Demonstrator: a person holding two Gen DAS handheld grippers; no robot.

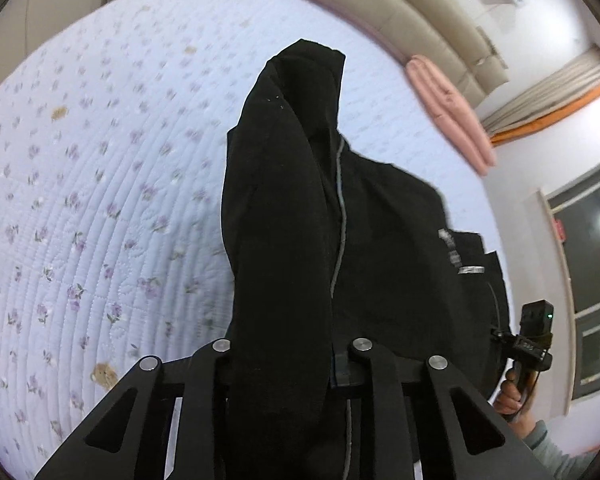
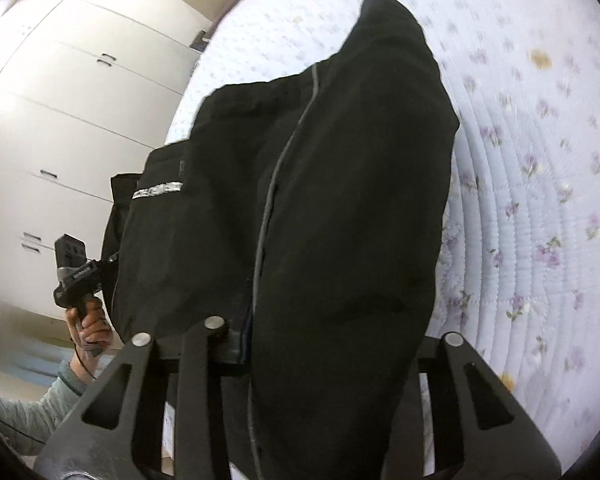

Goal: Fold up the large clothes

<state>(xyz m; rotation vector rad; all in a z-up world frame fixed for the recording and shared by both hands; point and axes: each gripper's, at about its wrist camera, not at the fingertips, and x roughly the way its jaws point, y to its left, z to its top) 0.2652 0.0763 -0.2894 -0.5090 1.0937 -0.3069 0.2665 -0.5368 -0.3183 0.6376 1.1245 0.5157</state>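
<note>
A large black garment (image 1: 300,208) with a thin grey piping line hangs in the air above the bed, stretched between both grippers. My left gripper (image 1: 292,364) is shut on one edge of it; the cloth drapes over the fingers and hides the tips. My right gripper (image 2: 300,344) is shut on the garment (image 2: 340,184) too, with its fingertips hidden under the cloth. In the left wrist view the right gripper's handle (image 1: 532,344) shows at the right behind the cloth. In the right wrist view the left gripper's handle (image 2: 76,272) shows at the left.
A quilted white bedspread (image 1: 100,200) with small purple flowers lies below. A pink pillow (image 1: 452,112) sits by the beige headboard (image 1: 400,16). A window (image 1: 592,280) is at the right. White wardrobe doors (image 2: 68,120) stand beyond the bed.
</note>
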